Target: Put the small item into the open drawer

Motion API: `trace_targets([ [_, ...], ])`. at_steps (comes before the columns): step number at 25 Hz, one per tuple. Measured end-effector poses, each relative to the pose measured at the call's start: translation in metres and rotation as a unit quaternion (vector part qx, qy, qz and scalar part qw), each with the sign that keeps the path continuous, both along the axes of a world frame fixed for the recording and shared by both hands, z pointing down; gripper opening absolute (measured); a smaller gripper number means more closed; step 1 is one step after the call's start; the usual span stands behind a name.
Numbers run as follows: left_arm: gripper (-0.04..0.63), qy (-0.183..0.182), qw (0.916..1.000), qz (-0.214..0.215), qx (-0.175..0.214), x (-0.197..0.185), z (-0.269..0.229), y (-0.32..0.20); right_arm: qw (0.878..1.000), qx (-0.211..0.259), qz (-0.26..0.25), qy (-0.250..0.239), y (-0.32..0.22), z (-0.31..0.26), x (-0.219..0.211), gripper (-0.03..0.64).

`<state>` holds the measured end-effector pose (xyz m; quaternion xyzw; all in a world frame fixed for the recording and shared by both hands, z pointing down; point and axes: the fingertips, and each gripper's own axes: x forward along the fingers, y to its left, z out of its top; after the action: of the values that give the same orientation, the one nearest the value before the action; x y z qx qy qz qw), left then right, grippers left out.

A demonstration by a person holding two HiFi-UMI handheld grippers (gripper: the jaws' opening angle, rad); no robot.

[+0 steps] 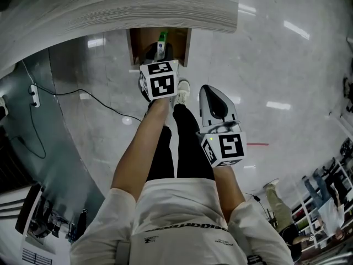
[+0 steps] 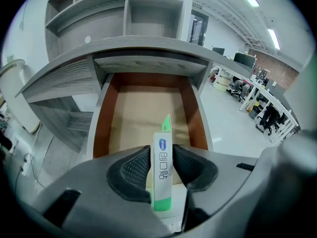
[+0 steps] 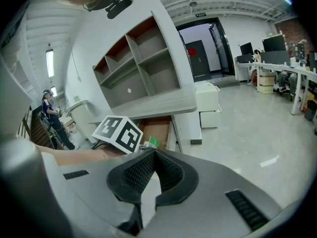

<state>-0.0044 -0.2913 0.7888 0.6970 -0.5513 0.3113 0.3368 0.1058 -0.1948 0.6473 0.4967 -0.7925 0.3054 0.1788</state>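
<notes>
Desktop overhangs open drawer; shelves above; cable on floor.

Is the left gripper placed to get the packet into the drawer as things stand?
Probably yes: the left gripper has the packet between its jaws, pointed into the open drawer, whose floor looks bare.

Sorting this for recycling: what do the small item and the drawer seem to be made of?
The small item: probably smooth printed card or plastic film, white and green, flat with crisp edges. The drawer: likely wood board, matt brown walls, pale tan floor.
</notes>
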Motion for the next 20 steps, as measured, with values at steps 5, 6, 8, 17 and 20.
trace_targets([
  [5, 0.150, 0.004, 1.0000, 0.004, -0.001, 0.001, -0.007, 0.004, 1.000, 0.004, 0.007, -0.003, 0.002, -0.007, 0.004, 0.029],
  [6, 0.150, 0.002, 1.0000, 0.007, 0.001, 0.001, -0.009, 0.007, 1.000, 0.006, 0.009, -0.002, 0.004, -0.009, 0.006, 0.029],
  [8, 0.150, -0.003, 0.9999, 0.012, 0.002, 0.002, -0.016, 0.013, 1.000, 0.008, 0.013, -0.001, 0.009, -0.012, 0.008, 0.029],
  [17, 0.143, 0.012, 0.9990, 0.029, 0.033, 0.002, -0.083, 0.034, 0.999, 0.037, 0.018, 0.004, 0.013, -0.062, -0.003, 0.029],
  [20, 0.120, 0.015, 0.9978, 0.043, 0.047, 0.005, -0.112, 0.047, 0.999, 0.045, 0.017, 0.003, 0.019, -0.082, -0.008, 0.029],
])
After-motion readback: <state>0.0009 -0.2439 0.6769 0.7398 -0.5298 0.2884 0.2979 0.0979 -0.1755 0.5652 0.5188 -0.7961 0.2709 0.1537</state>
